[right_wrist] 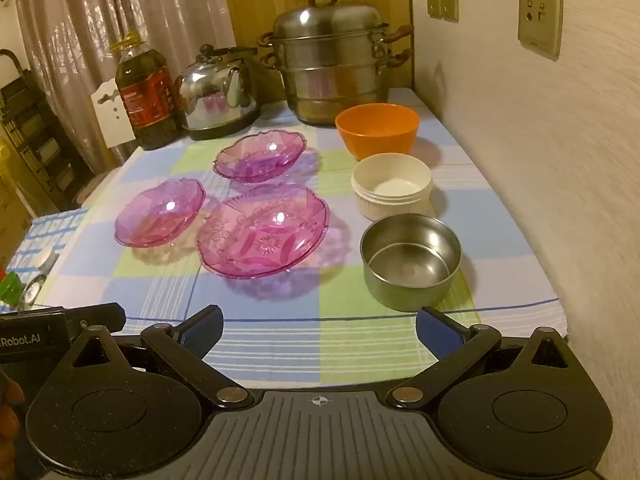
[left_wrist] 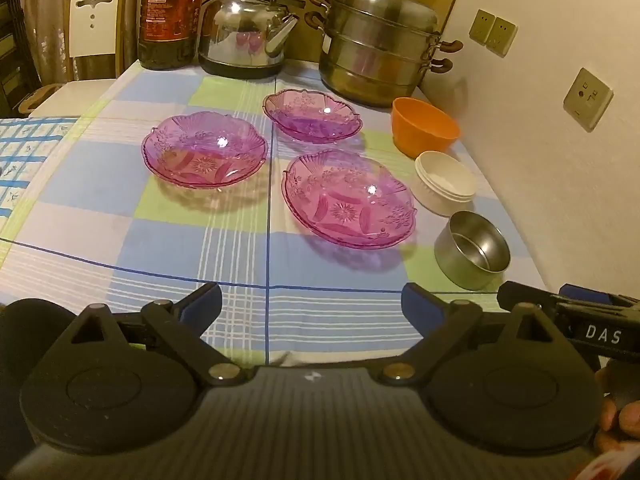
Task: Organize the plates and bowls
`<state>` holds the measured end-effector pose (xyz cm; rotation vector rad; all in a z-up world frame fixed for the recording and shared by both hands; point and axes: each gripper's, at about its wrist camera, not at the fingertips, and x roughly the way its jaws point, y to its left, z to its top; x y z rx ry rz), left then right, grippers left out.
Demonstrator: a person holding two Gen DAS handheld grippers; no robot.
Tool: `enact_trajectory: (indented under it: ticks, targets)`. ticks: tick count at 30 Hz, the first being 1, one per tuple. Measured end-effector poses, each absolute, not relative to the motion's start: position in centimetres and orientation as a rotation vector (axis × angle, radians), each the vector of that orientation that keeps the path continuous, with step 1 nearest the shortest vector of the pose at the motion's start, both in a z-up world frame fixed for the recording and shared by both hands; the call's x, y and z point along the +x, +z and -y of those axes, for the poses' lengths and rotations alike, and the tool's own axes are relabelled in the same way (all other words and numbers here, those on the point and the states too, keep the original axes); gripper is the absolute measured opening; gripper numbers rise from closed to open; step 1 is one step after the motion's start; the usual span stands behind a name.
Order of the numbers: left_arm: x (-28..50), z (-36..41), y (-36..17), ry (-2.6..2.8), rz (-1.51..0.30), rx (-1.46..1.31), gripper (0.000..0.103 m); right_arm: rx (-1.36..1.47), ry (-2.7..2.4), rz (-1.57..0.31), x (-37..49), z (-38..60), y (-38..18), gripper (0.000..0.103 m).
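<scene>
Three purple glass plates lie on the checked tablecloth: a near one (left_wrist: 349, 199) (right_wrist: 263, 231), a left one (left_wrist: 205, 149) (right_wrist: 160, 213) and a far one (left_wrist: 313, 115) (right_wrist: 260, 155). Along the wall stand an orange bowl (left_wrist: 425, 125) (right_wrist: 377, 129), a white bowl (left_wrist: 445, 182) (right_wrist: 392, 185) and a steel bowl (left_wrist: 473, 249) (right_wrist: 411, 262), each on its own. My left gripper (left_wrist: 311, 303) hangs open over the table's near edge, nothing between its fingers. My right gripper (right_wrist: 318, 329) is open too, just short of the steel bowl.
At the back stand a steel steamer pot (left_wrist: 380, 40) (right_wrist: 332, 60), a kettle (left_wrist: 249, 28) (right_wrist: 218, 90) and an oil bottle (left_wrist: 171, 12) (right_wrist: 146, 96). The wall (right_wrist: 540, 160) with sockets runs close along the right. A white chair (left_wrist: 94, 26) stands at the left.
</scene>
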<state>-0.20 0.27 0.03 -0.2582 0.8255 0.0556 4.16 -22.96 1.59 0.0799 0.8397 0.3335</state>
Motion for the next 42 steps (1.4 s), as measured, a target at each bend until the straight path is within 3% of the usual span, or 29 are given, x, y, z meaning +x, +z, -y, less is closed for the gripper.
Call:
enact_trajectory:
  ticks: [42]
  targets:
    - [-0.27, -0.12, 0.28, 0.044, -0.817, -0.268, 0.095, 0.064, 0.322, -0.826, 4.02, 22.87, 2.03, 0.102]
